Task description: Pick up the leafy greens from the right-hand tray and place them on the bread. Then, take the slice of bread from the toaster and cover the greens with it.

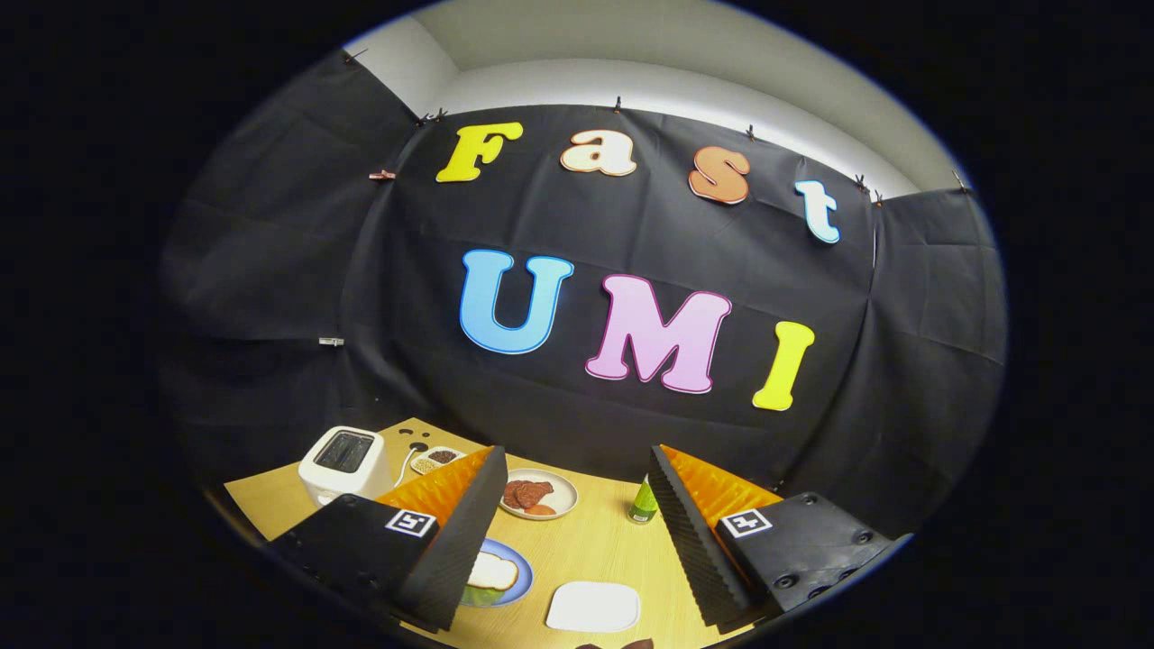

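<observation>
Cam rides on gripper, well above table. Faces fwd to booth wall at 12 o'clock. Fingers at 6.

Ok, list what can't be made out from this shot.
- Toaster, gripper view: its slot is dark, so bread inside cannot be told.
- Blue plate: partly hidden behind one finger of the open tool; bread lies over a bit of green there.
- Small dish beyond the toaster: contents too small to name.
- Dark thing below the white tray: cut off.
</observation>
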`<state>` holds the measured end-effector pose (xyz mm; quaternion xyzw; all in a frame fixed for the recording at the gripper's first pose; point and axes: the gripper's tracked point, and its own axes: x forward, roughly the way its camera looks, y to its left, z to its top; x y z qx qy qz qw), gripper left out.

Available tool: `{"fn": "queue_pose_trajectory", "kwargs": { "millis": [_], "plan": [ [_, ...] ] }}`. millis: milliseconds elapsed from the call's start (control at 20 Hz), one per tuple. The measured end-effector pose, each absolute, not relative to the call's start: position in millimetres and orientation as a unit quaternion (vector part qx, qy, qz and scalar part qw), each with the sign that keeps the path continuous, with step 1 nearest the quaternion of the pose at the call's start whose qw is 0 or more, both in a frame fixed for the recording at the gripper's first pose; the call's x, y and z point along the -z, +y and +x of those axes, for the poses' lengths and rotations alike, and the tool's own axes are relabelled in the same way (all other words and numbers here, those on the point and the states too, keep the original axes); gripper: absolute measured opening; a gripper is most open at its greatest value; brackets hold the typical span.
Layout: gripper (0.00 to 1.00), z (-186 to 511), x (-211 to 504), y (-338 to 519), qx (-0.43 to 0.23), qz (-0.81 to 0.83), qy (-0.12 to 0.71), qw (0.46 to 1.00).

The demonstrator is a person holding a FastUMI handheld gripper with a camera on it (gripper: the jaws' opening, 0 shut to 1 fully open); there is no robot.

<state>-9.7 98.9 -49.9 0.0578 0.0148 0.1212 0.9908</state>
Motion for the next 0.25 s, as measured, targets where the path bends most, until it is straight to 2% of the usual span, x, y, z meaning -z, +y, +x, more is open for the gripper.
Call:
{"fn": "queue_pose_trajectory", "kwargs": {
  "millis": [250],
  "plan": [
    [0.98, -11.0, 49.3, 93.1, -0.114, 0.059, 0.011, 0.992]
  ]
}}
